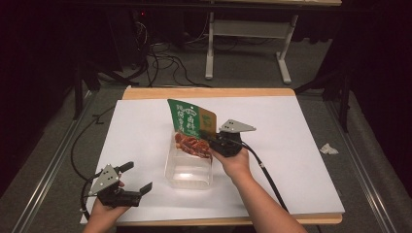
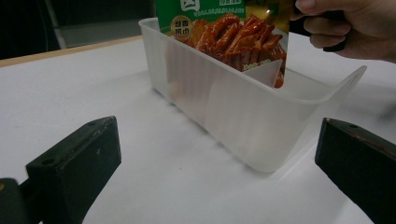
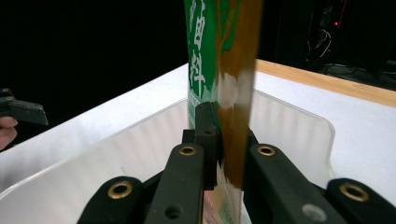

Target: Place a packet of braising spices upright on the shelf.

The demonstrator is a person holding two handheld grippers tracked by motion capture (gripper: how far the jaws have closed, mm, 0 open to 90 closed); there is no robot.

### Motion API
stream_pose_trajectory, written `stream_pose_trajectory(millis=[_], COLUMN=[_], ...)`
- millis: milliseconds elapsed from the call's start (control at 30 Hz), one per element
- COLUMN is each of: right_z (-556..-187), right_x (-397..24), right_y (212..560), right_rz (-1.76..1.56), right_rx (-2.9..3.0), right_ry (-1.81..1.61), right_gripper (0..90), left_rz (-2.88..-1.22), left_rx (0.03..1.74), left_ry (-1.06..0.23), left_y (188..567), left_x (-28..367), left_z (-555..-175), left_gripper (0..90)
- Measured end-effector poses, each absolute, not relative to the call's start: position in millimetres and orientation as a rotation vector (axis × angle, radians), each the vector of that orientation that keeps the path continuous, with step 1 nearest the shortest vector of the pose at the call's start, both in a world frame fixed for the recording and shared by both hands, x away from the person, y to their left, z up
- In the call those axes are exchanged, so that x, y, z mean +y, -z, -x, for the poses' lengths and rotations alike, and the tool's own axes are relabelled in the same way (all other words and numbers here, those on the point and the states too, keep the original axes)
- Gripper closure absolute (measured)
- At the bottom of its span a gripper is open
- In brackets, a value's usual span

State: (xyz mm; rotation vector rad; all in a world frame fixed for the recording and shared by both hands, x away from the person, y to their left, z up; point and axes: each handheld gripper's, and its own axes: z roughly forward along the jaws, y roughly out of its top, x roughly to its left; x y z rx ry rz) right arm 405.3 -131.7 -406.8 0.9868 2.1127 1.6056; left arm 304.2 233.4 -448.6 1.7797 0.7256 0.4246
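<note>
A green snack bag [image 1: 190, 121] printed with red strips stands upright, its lower end inside a clear plastic tub [image 1: 188, 171] at mid-table. My right gripper [image 1: 210, 138] is shut on the bag's right edge, and in the right gripper view both jaws pinch the bag [image 3: 219, 56] just above the tub wall [image 3: 289, 130]. My left gripper [image 1: 137, 176] rests open at the near left corner with nothing between its jaws. In the left gripper view it [image 2: 217, 154] faces the tub [image 2: 224, 107] and the bag [image 2: 233, 37].
A white sheet [image 1: 291, 145] covers the wooden table [image 1: 209, 92]. A crumpled scrap of paper [image 1: 328, 149] lies on the floor to the right. Cables and a white table frame [image 1: 248, 43] stand beyond the far edge.
</note>
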Motion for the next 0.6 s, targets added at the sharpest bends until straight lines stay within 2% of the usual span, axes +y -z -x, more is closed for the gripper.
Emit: stream_pose_trajectory(millis=[100, 267, 500, 600], right_z=[-406.2, -406.4, -402.5, -396.0], right_x=[-132.4, -133.7, -142.3, -151.3], right_y=[405.2, 399.6, 388.9, 383.5], right_rz=[-0.994, -1.005, -1.003, -0.981], right_rx=[2.123, 2.118, 2.094, 2.076], right_ry=[-1.594, -1.581, -1.544, -1.546], right_gripper=[82.4, 63.9, 26.2, 22.6], left_rz=[-1.769, -1.765, -1.755, -1.766], left_rx=[0.722, 0.719, 0.719, 0.719], left_ry=[-0.432, -0.415, -0.413, -0.413], left_y=[446.9, 447.6, 447.4, 448.4], left_x=[234.1, 231.6, 231.8, 231.1], left_z=[-305.1, -307.8, -309.3, -310.0], left_gripper=[0.9, 0.9, 0.9, 0.9])
